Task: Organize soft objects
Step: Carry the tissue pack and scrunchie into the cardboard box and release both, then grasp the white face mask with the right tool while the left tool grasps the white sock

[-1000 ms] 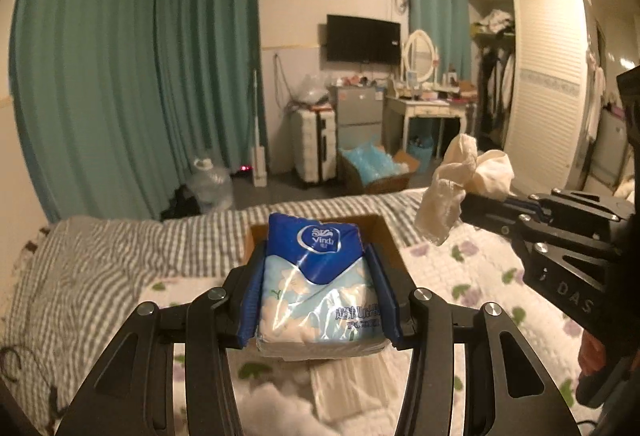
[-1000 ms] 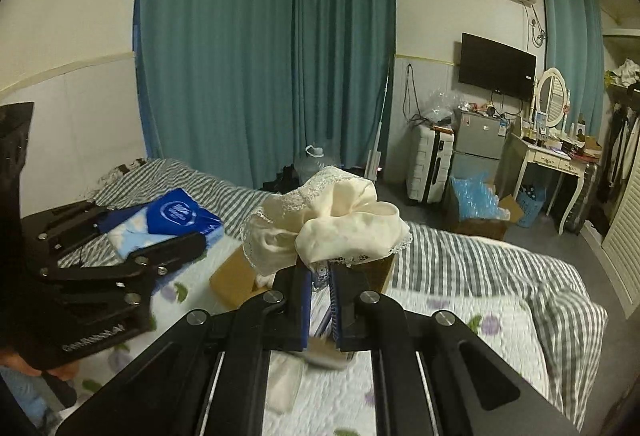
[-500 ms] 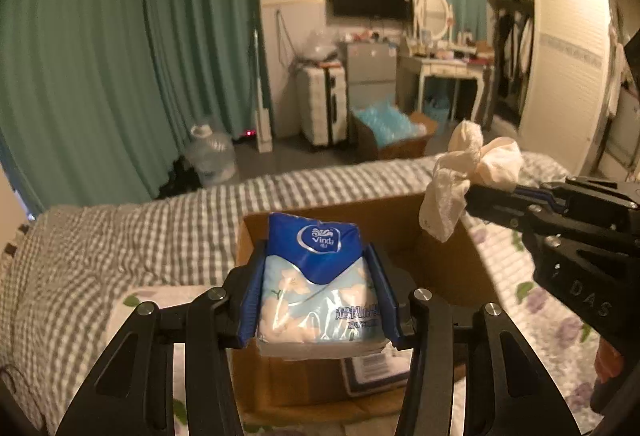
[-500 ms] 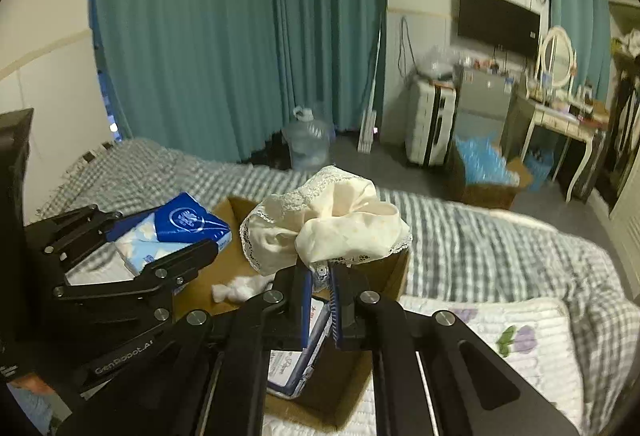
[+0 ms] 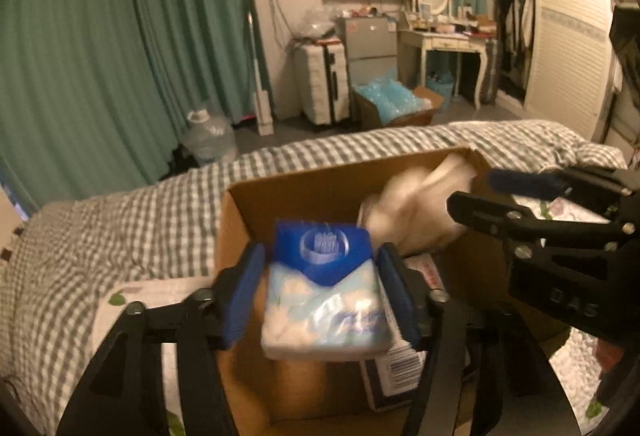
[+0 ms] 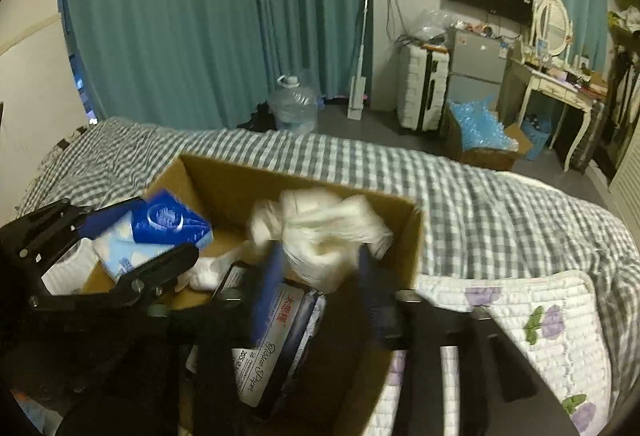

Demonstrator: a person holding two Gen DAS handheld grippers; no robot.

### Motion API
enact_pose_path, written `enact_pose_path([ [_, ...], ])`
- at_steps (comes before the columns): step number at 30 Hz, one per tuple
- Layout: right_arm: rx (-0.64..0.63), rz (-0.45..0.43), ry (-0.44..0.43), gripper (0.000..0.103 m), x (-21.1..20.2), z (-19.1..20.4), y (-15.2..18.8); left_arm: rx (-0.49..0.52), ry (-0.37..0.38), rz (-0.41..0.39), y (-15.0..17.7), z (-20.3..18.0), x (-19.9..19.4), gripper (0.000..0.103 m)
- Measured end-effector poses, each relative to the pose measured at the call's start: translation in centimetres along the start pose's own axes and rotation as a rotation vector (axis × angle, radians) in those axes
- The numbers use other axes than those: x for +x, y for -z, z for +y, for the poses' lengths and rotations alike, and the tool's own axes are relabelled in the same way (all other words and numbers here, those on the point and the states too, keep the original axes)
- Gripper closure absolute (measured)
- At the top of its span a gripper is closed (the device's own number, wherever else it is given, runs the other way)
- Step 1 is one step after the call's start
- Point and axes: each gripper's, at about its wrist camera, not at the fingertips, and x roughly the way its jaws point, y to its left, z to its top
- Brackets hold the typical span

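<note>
A brown cardboard box (image 5: 304, 191) (image 6: 408, 236) stands open on the bed. My left gripper (image 5: 320, 284) is open, its blue pads apart from a blue-and-white tissue pack (image 5: 326, 292) that hangs blurred between them over the box; the pack also shows in the right wrist view (image 6: 160, 232). My right gripper (image 6: 320, 276) is open over the box, with a cream lace cloth (image 6: 320, 232) blurred between its spread fingers. The cloth also shows in the left wrist view (image 5: 416, 211).
Inside the box lie a flat tissue-paper package (image 6: 272, 340) and a white crumpled piece (image 6: 208, 272). The box rests on a grey checked blanket (image 5: 120, 220) and a floral quilt (image 6: 532, 320). Beyond the bed stand a water jug (image 6: 292, 107), a suitcase (image 5: 324, 87) and a dressing table (image 5: 448, 47).
Both grippers moved down over the box and opened. The tissue pack and the cloth were let go and are blurred, dropping toward the box.
</note>
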Motion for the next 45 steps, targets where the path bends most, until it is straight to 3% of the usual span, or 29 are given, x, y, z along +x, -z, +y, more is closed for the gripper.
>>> enact_pose_path([
  [2,0.012,-0.025,0.016,0.042,-1.5,-0.3,-0.3,0.008,-0.012,-0.014,-0.1,0.2,-0.6,0.030],
  [5,0.038,-0.063,0.030,0.032,-4.6,-0.4,-0.8,0.008,-0.028,-0.040,-0.4,0.3,-2.8,0.030],
  [7,0.035,-0.094,0.047,0.020,-7.2,-0.3,-1.0,0.004,-0.035,-0.051,-0.6,0.5,-4.5,0.029],
  [10,0.013,-0.153,0.077,0.006,-11.8,0.7,-1.3,-0.011,-0.062,-0.090,-1.0,1.2,-8.5,0.002],
  [16,-0.036,-0.209,0.125,0.000,-20.0,2.8,-1.7,-0.066,-0.104,-0.213,-1.4,2.5,-17.3,0.000],
  [23,-0.088,-0.184,0.127,0.000,-24.5,4.5,0.4,-0.028,-0.140,-0.278,0.3,2.3,-24.1,0.000],
  [27,-0.092,-0.134,0.108,0.000,-23.8,5.0,3.2,-0.044,-0.146,-0.259,2.4,2.3,-24.4,0.000],
  [30,-0.092,-0.086,0.108,0.000,-21.4,5.1,5.5,-0.070,-0.074,-0.181,4.2,2.3,-22.6,0.000],
  [36,-0.044,0.022,0.089,0.000,-14.3,4.8,9.7,-0.081,-0.100,-0.070,8.4,1.8,-16.5,0.000],
  [45,0.033,0.173,-0.041,0.001,-5.4,4.9,14.8,-0.185,-0.149,0.124,16.5,3.9,-8.3,0.000],
])
